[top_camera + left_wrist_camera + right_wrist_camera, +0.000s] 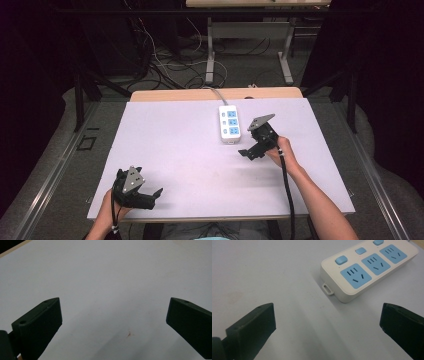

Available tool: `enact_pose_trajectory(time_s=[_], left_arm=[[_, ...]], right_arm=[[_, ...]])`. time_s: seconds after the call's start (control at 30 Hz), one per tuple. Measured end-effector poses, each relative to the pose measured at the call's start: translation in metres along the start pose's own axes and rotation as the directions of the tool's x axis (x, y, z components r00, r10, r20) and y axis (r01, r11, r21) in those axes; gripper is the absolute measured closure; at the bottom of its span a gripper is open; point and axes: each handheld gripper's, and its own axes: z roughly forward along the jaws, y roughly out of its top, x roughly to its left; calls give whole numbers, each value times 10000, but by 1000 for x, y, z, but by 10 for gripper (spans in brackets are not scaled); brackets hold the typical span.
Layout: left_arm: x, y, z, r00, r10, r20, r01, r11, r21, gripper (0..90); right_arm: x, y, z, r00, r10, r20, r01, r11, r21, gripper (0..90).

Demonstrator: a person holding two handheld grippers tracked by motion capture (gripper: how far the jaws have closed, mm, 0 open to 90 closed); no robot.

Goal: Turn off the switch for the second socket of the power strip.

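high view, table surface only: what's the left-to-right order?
left tool → power strip → right tool. Both tools are open and hold nothing; the right tool sits just right of the strip's near end, not touching it.

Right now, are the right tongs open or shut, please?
Open: the right tongs show both jaws spread wide, nothing between them, with the power strip lying just ahead.

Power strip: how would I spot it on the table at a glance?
Look at the far middle of the white table top, just ahead of the open right gripper. The power strip lies flat there, a white bar with three blue sockets, each with a blue switch, and a grey cable running off the far edge.
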Motion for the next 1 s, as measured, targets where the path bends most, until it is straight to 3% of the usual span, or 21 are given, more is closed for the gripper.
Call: enact_pose_trajectory(time_s=[0.27, 0.3, 0.5, 0.57, 1.0], left_arm=[[0, 0, 0, 9999, 58, -82, -58, 10000, 8, 4], [0, 0, 0, 9999, 66, -79, -66, 10000, 9, 4], [-2, 0, 0, 10000, 58, 15, -58, 10000, 23, 4], [-2, 0, 0, 9999, 102, -9, -102, 9999, 64, 4], [-1, 0, 0, 9999, 100, -35, -100, 9999, 16, 4]], right_arm=[[-3, 12, 9, 9999, 102, 77, -102, 9999, 62, 1], [-4, 14, 8, 9998, 67, -166, -65, 9999, 148, 1], [-6, 24, 12, 9999, -95, 48, 95, 9998, -173, 1], [-7, 29, 14, 9998, -183, -78, 181, 9996, -232, 2], [-16, 45, 30, 9999, 102, -12, -102, 9996, -262, 6]])
